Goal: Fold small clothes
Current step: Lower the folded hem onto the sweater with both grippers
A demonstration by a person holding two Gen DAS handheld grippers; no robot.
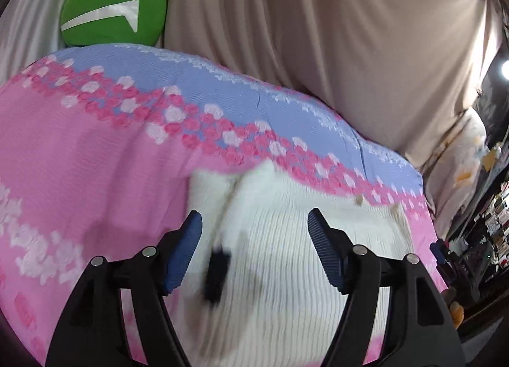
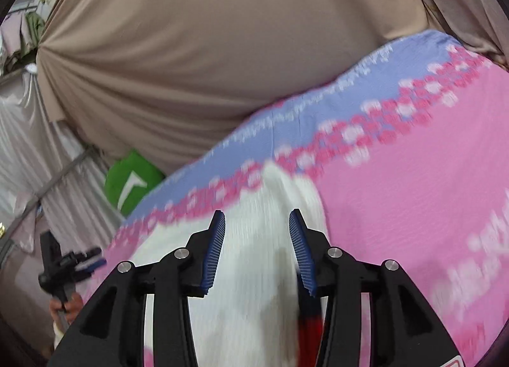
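Left tool (image 1: 254,224): released, pads spread wide, nothing between them. It hovers over the white ribbed garment (image 1: 286,255), which sits directly ahead of and below its fingers. A blurred dark patch (image 1: 218,271) shows on the knit close to the left finger; can't tell what it is. Two small tan tags or toggles (image 1: 359,199) stick up at the garment's far edge, ahead and to the right.

Right tool (image 2: 257,227): also released, pads parted with a narrower gap, not pinching anything. The same white ribbed garment (image 2: 254,271) runs under and between its fingers, with a raised fold (image 2: 286,185) just past the fingertips. Something red and dark (image 2: 308,332) is visible low beside the right finger, too blurred to identify.

The garment lies on a pink bedspread (image 1: 79,176) with a rose band and a lavender strip (image 1: 159,65) along its far side. Beyond that, beige draped fabric (image 1: 318,33). A green round cushion (image 1: 114,9) with a white mark is far ahead-left of the left tool; from the right wrist view it shows low at left (image 2: 133,182).

From the right wrist view the left tool (image 2: 92,259) appears far left, off the garment's edge. Both views are motion-blurred.
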